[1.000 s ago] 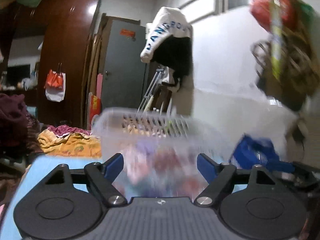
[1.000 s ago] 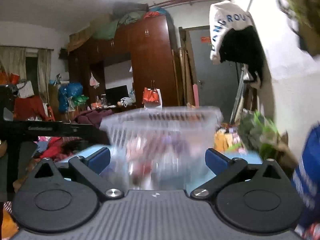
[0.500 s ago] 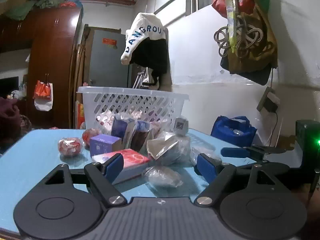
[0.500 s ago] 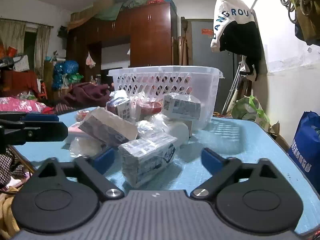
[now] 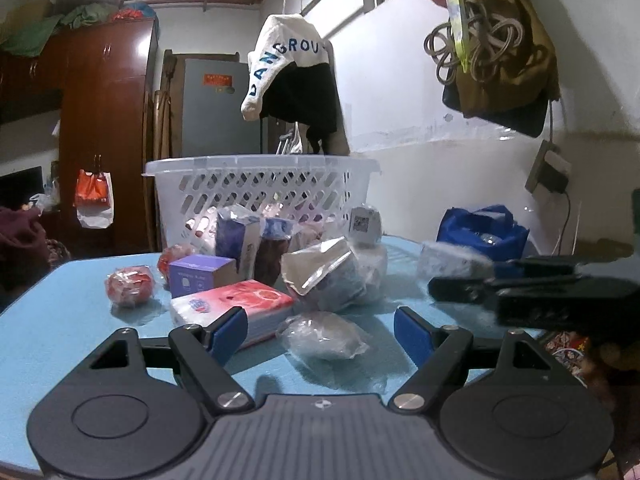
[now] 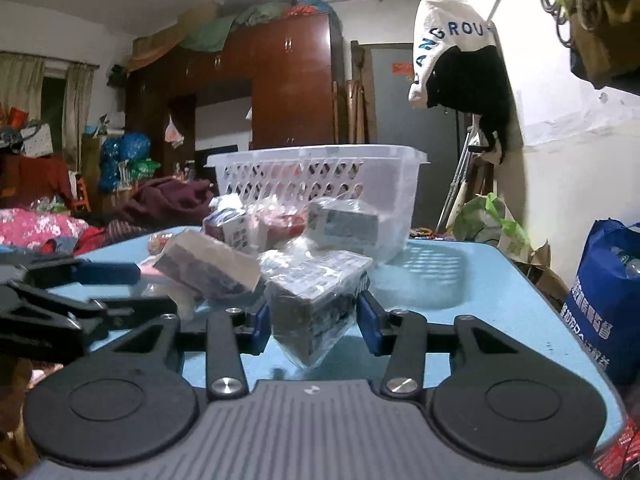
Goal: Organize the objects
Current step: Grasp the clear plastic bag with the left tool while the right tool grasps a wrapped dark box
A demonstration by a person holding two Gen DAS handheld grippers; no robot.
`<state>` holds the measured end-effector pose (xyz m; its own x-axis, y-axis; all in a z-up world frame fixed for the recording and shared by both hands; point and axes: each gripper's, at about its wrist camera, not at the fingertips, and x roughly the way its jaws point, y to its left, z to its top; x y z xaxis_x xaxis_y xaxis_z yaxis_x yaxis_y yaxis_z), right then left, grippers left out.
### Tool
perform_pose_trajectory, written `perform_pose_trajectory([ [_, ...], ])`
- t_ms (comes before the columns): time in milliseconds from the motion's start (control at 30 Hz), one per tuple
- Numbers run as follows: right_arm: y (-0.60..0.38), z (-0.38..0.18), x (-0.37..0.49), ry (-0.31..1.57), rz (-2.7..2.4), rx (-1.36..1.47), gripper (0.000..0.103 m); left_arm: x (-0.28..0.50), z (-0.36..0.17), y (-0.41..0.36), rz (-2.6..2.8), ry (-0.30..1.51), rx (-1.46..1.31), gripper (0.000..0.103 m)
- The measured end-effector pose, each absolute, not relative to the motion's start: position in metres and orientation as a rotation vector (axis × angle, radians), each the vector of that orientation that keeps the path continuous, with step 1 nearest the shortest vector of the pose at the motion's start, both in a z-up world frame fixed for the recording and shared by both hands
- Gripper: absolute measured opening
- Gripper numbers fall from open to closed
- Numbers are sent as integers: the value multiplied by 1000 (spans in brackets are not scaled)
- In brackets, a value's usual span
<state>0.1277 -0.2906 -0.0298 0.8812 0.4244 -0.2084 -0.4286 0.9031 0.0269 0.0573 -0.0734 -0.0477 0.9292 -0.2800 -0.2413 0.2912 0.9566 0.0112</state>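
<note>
A pile of wrapped packets lies on the blue table [image 5: 60,332] in front of a white plastic basket [image 5: 260,184]. My left gripper [image 5: 320,330] is open, with a small clear-wrapped bundle [image 5: 324,336] lying between its fingers. A pink-red pack [image 5: 232,304] and a purple box [image 5: 200,276] lie just beyond. My right gripper [image 6: 314,318] has closed its fingers against a plastic-wrapped pack [image 6: 316,300]. The basket [image 6: 316,184] stands behind it. The right gripper also shows in the left wrist view [image 5: 532,292], with the pack [image 5: 448,260] at its tip.
A red wrapped ball [image 5: 130,290] lies at the left of the pile. A blue bag [image 6: 608,300] hangs at the table's right edge. A wardrobe [image 6: 288,84] and heaps of clothes [image 6: 40,228] stand beyond the table. A cap [image 5: 288,68] hangs on the wall.
Both grippers came down from a blurred sweep to the tabletop. The right gripper moved forward and its fingers closed from wide open onto the wrapped pack. The left stayed open.
</note>
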Motion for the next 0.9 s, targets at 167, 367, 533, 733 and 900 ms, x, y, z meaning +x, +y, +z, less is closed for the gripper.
perform_pose_trajectory([
  [167,-298,-29,130,211,443,5,48,63,-54,-83,-261,260,68,56],
  [367,-301,-28,128,200,447,11,48,48,-52,-79,-250,207,62,53],
  [533,-304,-25,128,197,453,28,47,41,-44,-63,-241,182,32,53],
  [733,-306,-24,127,196,451,36,47,34,-35,-47,-206,134,-3,53],
  [900,-301,-18,121,176,466,27,47,35,-29,-35,-157,116,-17,53],
])
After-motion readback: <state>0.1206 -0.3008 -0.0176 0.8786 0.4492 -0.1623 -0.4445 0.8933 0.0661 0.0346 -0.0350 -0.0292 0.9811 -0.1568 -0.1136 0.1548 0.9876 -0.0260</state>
